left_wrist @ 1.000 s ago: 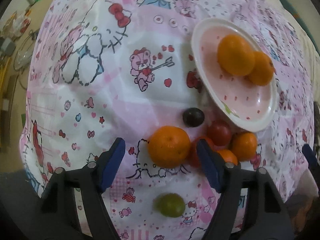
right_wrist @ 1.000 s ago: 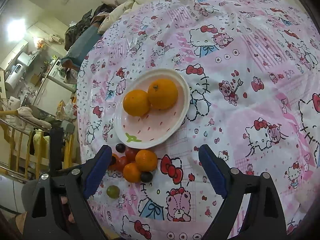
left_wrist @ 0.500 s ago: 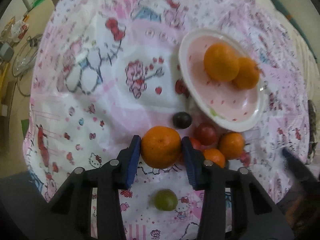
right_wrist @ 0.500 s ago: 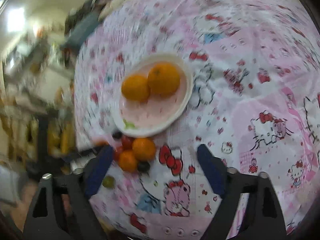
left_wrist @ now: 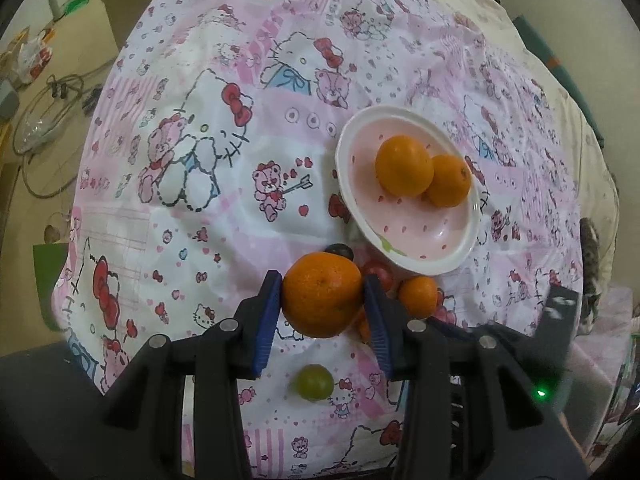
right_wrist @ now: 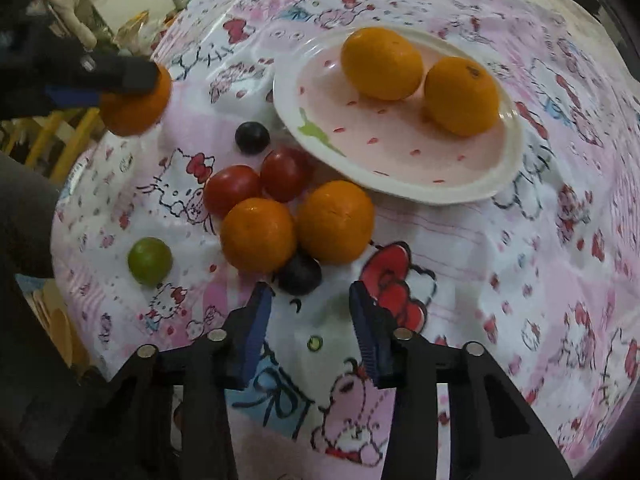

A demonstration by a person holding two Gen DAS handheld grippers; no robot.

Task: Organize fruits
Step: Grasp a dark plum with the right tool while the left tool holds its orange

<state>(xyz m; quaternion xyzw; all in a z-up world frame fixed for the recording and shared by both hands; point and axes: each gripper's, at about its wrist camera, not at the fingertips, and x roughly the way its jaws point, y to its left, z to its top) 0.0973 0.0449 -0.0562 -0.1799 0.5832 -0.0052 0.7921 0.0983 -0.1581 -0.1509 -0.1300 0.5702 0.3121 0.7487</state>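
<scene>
My left tongs (left_wrist: 323,309) pinch an orange (left_wrist: 322,294), lifted off the cloth (left_wrist: 208,240) beside the plate (left_wrist: 436,266) (two oranges on it). My right tongs (right_wrist: 310,322) have just been closing, nothing between them, a dark grape (right_wrist: 299,275) just ahead.

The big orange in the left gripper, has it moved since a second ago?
Yes. The big orange, clamped in the left gripper, has lifted off the pink cartoon-print cloth; it now covers most of the dark grape.
</scene>
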